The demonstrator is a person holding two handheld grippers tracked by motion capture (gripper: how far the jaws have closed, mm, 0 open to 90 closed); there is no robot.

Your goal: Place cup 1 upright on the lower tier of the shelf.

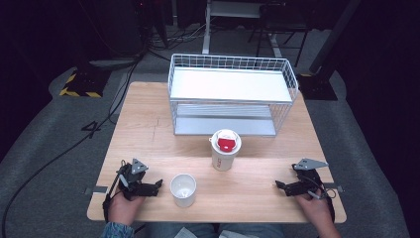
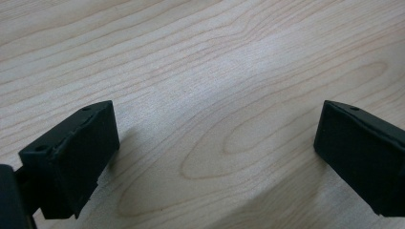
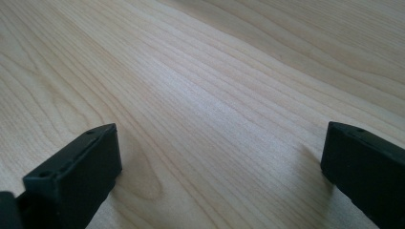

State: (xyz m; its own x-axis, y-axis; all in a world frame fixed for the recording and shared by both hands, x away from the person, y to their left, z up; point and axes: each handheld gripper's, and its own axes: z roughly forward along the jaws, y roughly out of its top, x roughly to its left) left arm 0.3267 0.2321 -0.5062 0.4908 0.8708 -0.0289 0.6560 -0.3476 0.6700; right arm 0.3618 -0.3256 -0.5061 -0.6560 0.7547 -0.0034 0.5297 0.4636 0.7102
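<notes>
My left gripper [image 1: 157, 184] sits low at the near left of the table [image 1: 148, 129], jaws wide apart, nothing between them. In the left gripper view it's bare wood between the two black jaws. My left hand [image 1: 121, 207] is at the near edge.

My right gripper [image 1: 280, 186] is at the near right, jaws also wide apart, holding nothing; same bare wood in the right gripper view. My right hand [image 1: 317, 206] is behind it at the near edge.

Both grippers point inward toward each other, well apart.

White cup [image 1: 183, 189] stands upright just right of the left gripper, not touching, open top up.

Taller paper cup [image 1: 225, 149] stands farther in, near centre, red thing on its lid.

Wire rack [image 1: 233, 94] sits at the far side behind it, two shelves, white top one.
</notes>
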